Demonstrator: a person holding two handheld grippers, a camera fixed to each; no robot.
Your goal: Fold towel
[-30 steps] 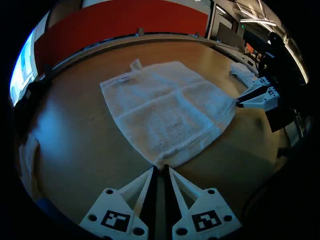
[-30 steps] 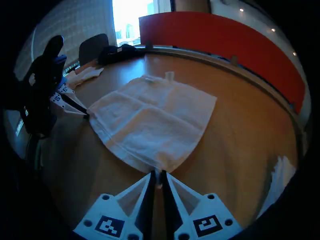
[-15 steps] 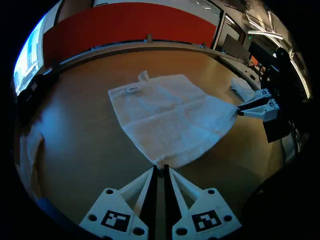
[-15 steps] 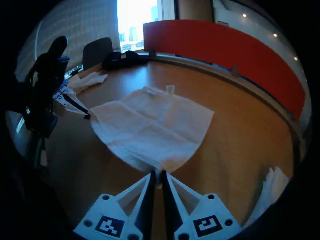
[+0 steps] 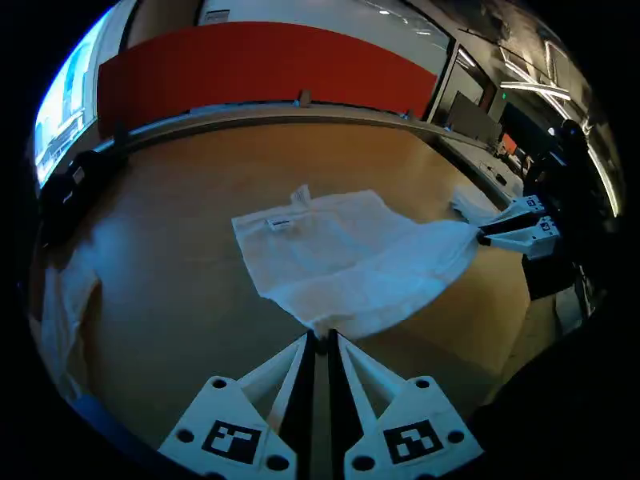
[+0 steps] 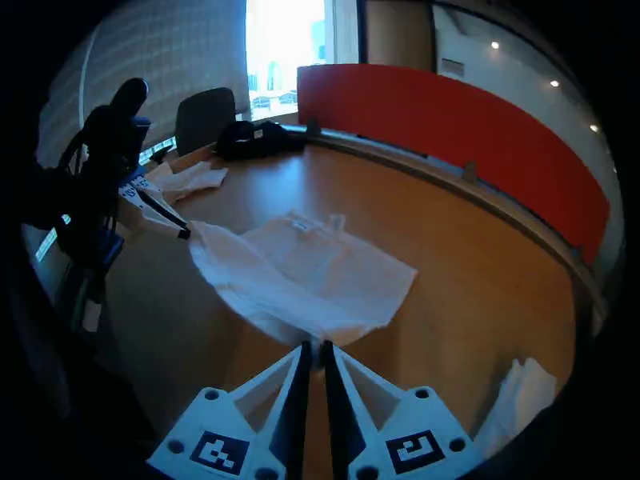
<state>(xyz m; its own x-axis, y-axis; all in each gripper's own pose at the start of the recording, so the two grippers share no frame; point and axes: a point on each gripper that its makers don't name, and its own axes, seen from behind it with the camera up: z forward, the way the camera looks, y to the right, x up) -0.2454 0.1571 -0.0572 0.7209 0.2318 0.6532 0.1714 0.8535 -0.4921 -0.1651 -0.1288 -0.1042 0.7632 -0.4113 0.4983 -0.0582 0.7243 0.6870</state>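
Count taken at the table.
- Table [image 5: 184, 240]: 1, wooden.
- Towel [image 5: 344, 256]: 1, white.
- Other white cloths: 2. One cloth [image 5: 60, 320] lies at the table edge on the left gripper's side, and a second cloth [image 5: 472, 204] lies just beside the right gripper.
- Grippers: 2, the left gripper [image 5: 320, 340] and the right gripper [image 6: 314, 346]. Each has 2 fingers and 2 square markers.
- Chair [image 6: 204, 118]: 1.
- Dark bag [image 6: 256, 138]: 1.
- Red panel [image 5: 264, 72]: 1.
- Window [image 6: 284, 48]: 1.
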